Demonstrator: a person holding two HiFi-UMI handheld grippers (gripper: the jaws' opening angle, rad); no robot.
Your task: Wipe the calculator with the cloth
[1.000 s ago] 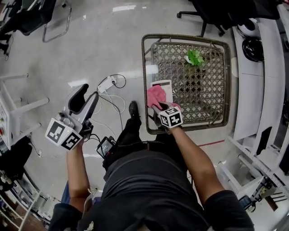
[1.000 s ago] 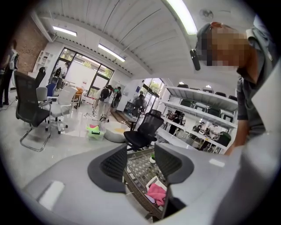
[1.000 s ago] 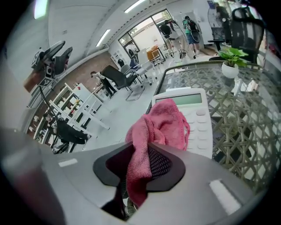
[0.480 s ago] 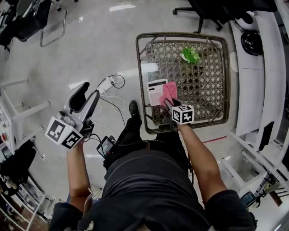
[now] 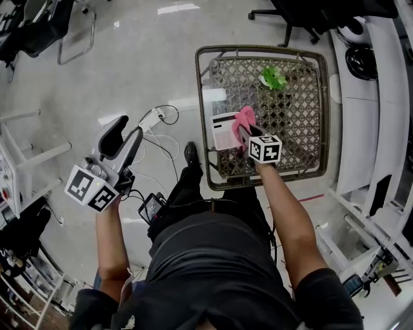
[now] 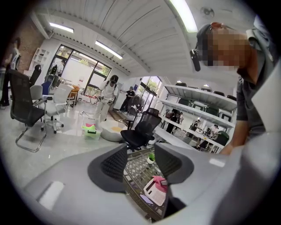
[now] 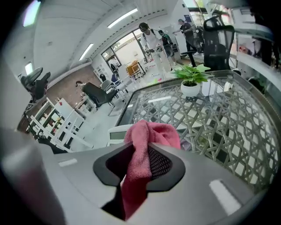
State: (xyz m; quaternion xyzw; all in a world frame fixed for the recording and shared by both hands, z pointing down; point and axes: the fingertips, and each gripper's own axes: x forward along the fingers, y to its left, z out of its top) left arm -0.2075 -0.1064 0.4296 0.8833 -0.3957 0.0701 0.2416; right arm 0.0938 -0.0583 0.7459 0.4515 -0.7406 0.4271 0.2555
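Note:
A white calculator (image 5: 223,131) lies on the left part of a wicker, glass-topped table (image 5: 204,90). My right gripper (image 5: 244,131) is shut on a pink cloth (image 5: 244,118), which rests at the calculator's right edge. In the right gripper view the cloth (image 7: 151,134) bunches between and over the jaws of the right gripper (image 7: 142,160), with the calculator (image 7: 115,131) just beyond to the left. My left gripper (image 5: 126,131) is open and empty, held over the floor left of the table. The left gripper (image 6: 141,160) looks towards the calculator (image 6: 153,196) and cloth (image 6: 159,184).
A small green potted plant (image 5: 273,78) stands at the table's far side, also seen as the plant (image 7: 191,79) ahead of the right gripper. A power strip and cables (image 5: 158,118) lie on the floor. An office chair (image 5: 303,16) and white desks (image 5: 387,97) border the right.
The right gripper has carried the cloth from the calculator's near left side across to its right edge. The left gripper has barely shifted.

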